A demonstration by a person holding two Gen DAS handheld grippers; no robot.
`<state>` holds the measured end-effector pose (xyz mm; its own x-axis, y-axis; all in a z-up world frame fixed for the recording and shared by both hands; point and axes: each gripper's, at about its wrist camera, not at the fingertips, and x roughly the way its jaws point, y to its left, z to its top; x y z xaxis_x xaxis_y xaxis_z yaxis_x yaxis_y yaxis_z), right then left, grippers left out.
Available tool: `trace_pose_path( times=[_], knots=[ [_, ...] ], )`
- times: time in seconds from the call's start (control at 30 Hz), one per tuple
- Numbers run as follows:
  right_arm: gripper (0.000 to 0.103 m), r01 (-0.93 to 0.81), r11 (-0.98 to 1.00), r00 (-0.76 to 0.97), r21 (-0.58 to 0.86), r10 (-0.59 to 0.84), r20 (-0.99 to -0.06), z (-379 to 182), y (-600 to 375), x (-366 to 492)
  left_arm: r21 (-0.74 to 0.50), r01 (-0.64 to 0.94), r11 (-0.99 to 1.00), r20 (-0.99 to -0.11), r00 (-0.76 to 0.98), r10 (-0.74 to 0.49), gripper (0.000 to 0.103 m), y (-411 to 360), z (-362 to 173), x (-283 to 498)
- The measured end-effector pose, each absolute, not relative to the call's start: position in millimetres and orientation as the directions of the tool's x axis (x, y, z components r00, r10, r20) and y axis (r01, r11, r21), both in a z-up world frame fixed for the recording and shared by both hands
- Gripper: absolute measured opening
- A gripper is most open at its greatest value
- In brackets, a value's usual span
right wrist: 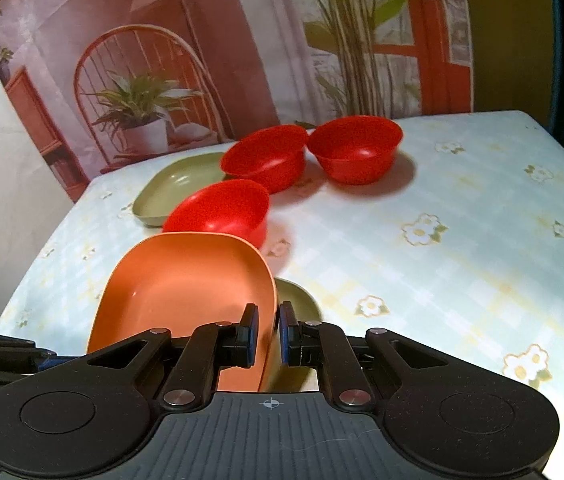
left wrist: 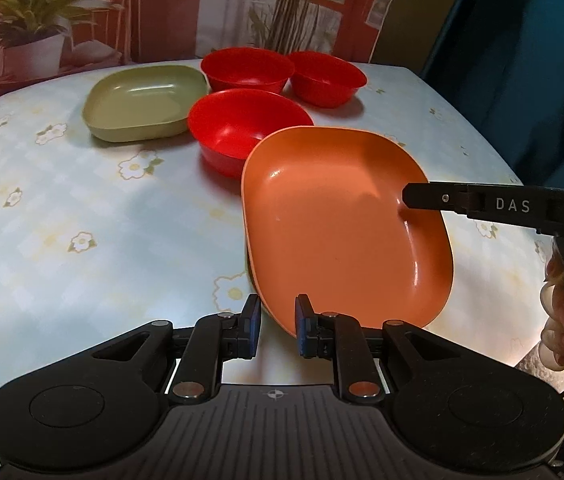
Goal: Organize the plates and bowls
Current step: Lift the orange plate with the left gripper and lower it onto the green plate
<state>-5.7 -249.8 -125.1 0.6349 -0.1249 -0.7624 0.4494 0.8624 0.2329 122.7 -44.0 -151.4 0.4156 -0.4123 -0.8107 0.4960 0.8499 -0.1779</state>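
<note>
An orange square plate (left wrist: 337,224) is tilted above the table, held by its right rim in my right gripper (right wrist: 268,334), which is shut on it; the plate also shows in the right wrist view (right wrist: 186,292). The right gripper reaches in from the right in the left wrist view (left wrist: 413,196). My left gripper (left wrist: 278,324) is open, its fingers either side of the plate's near rim without gripping. A green plate (right wrist: 299,300) lies under the orange one. Another green plate (left wrist: 142,102) and three red bowls (left wrist: 242,128) (left wrist: 248,70) (left wrist: 325,76) stand farther back.
The table has a pale flowered cloth (left wrist: 82,220). Its right edge (left wrist: 493,152) drops to a dark blue area. A printed backdrop with plants and a chair stands behind the table's far edge.
</note>
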Motion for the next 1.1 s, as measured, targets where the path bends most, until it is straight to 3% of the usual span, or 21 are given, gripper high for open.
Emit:
trace_pose_path(
  times=[0.97, 1.1],
  knots=[
    [0.012, 0.483, 0.859, 0.568, 0.170, -0.159, -0.808, -144.8, -255.0, -2.2, -0.177, 0.507, 0.843, -0.812, 0.408, -0.416, 0.020, -53.2, -155.8, 133.2],
    [0.017, 0.485, 0.859, 0.565, 0.164, -0.164, -0.809, -144.0, -254.7, -1.9, -0.173, 0.501, 0.848, -0.813, 0.414, -0.410, 0.020, -53.1, -156.7, 133.9]
  ],
)
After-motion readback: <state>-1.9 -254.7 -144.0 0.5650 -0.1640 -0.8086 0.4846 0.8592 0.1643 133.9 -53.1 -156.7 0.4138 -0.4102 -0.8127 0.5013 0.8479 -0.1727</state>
